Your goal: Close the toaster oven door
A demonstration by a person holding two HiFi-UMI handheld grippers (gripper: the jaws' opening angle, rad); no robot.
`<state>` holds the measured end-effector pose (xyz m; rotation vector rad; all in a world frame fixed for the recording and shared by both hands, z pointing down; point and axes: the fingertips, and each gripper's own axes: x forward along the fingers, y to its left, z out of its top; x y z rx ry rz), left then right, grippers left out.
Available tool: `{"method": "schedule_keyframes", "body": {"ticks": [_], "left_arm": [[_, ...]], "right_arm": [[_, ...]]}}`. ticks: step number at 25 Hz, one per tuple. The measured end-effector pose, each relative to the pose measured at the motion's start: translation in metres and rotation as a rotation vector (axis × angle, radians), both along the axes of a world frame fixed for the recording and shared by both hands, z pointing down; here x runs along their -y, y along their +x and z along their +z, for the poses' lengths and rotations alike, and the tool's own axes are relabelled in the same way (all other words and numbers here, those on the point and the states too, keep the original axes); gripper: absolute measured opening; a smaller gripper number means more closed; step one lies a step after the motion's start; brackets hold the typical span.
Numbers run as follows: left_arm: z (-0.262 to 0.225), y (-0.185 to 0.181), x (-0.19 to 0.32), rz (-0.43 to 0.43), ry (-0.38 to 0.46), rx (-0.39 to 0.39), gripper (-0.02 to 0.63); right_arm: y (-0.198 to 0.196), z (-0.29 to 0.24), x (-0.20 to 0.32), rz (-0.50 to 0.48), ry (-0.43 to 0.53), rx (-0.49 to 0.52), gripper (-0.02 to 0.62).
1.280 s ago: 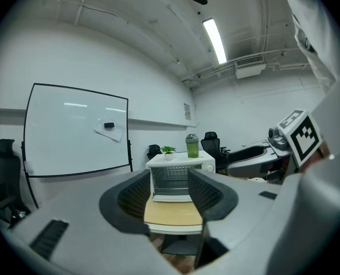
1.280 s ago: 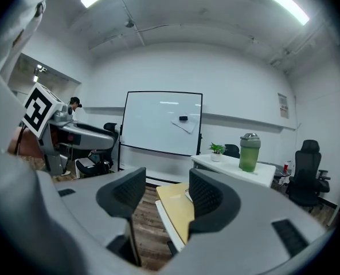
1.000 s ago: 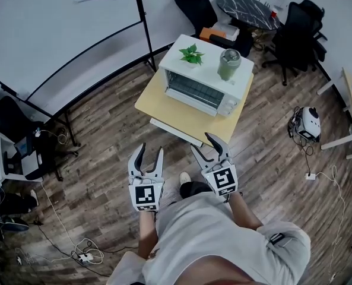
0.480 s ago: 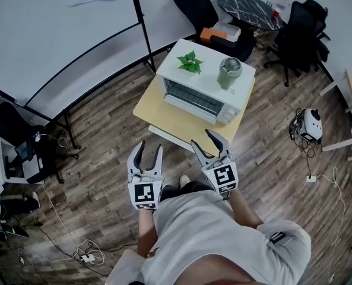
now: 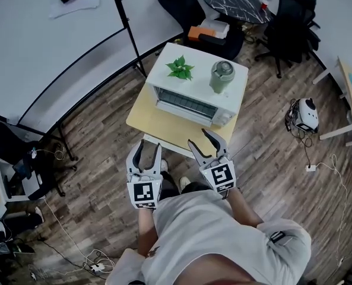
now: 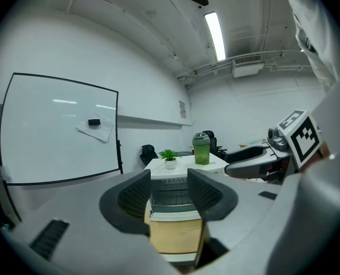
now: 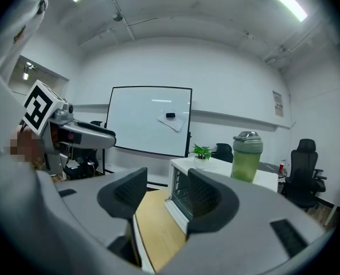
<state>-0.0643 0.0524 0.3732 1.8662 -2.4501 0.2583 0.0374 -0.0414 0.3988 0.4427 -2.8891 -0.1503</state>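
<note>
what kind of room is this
Most likely an office or workshop room: a large whiteboard on a stand, black office chairs, and a toaster oven on a small table.

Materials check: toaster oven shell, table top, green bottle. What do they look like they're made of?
Toaster oven: probably white painted sheet metal; flat smooth panels with a soft sheen.
Table top: pale wood-look board, likely laminate; even tan, matte, no grain visible from here.
Bottle: apparently translucent green plastic, with a grey lid that looks opaque.
</note>
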Motion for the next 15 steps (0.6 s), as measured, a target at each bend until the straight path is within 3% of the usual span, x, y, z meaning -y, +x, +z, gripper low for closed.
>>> {"method": "schedule_keyframes", "body": {"ticks": [15], "left_arm": [[0.025,-0.052,0.071,0.196,-0.045,-0.032,0.195]], "right_arm": [[-0.028,0.021,0.048,0.188,-0.022,-0.049,0.218]]}}
